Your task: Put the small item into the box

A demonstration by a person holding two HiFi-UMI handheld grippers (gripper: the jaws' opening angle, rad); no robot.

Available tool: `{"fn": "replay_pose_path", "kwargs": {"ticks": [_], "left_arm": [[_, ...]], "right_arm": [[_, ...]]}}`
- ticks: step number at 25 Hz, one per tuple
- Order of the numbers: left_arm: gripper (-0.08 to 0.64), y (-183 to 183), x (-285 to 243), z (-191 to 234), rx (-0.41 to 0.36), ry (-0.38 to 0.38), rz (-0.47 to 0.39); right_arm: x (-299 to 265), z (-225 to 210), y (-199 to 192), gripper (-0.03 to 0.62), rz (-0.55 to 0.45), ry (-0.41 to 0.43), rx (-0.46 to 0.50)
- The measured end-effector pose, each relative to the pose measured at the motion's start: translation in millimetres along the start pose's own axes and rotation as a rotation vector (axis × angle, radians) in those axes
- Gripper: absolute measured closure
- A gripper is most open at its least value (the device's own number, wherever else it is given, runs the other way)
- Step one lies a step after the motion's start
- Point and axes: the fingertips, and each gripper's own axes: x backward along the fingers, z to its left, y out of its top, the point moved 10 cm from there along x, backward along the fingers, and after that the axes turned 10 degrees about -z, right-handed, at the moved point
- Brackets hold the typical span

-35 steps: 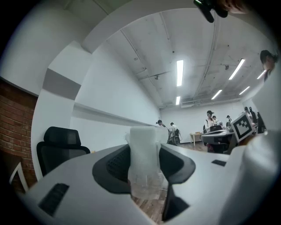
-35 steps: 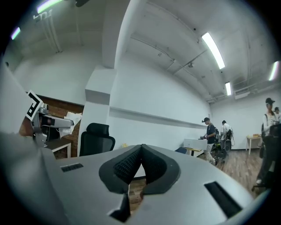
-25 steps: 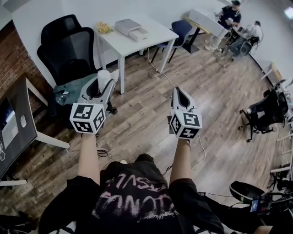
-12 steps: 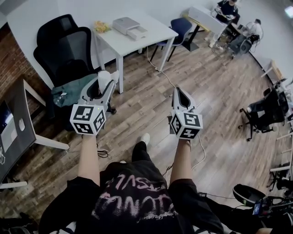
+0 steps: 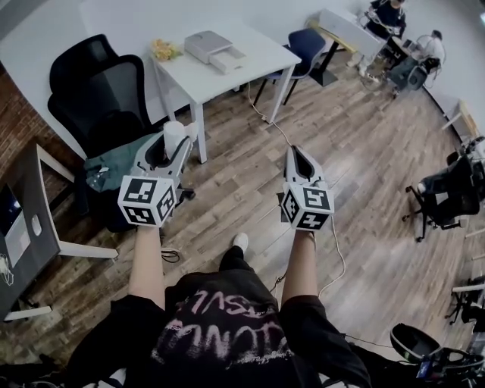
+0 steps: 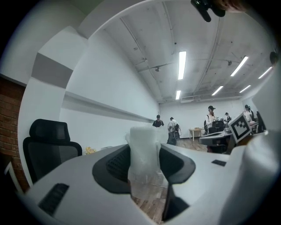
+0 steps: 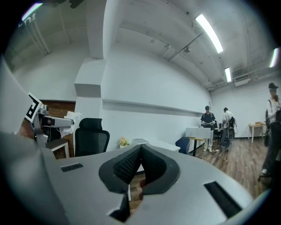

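My left gripper (image 5: 176,136) is shut on a small white, half-clear packet (image 5: 174,133), held upright between its pads. In the left gripper view the packet (image 6: 144,162) fills the gap between the jaws of the left gripper (image 6: 145,169). My right gripper (image 5: 298,154) is shut with nothing in it; in the right gripper view the dark pads of the right gripper (image 7: 139,165) meet. Both are held level above the wooden floor. A pale grey box (image 5: 214,48) lies on the white table (image 5: 258,53) ahead, well beyond both grippers.
A black office chair (image 5: 97,87) with a green cloth (image 5: 114,161) stands left of the table. A yellow thing (image 5: 164,51) lies on the table. A blue chair (image 5: 305,44), a floor cable (image 5: 274,127), a dark desk (image 5: 30,220) and people (image 5: 390,17) surround the path.
The person has stepped forward: the white table and box have drawn nearer and a white shoe shows below. Both grippers keep their pose, the left still holding the packet.
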Motion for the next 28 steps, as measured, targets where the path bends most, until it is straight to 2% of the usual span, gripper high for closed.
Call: {"fn": "replay_pose_path", "kwargs": {"ticks": [15, 20, 28], "left_arm": [[0.377, 3, -170, -7, -0.073, 0.053, -0.001], [0.377, -4, -204, -9, -0.068, 0.052, 0.010], [0.377, -29, -264, 22, -0.074, 0.053, 0.023]], "right_arm": [[-141, -120, 7, 0.581, -0.037, 0.094, 0.014], [-167, -140, 2, 0.581, -0.028, 0.111, 0.014], [-235, -158, -20, 0.581, -0.013, 0.120, 0.020]]}}
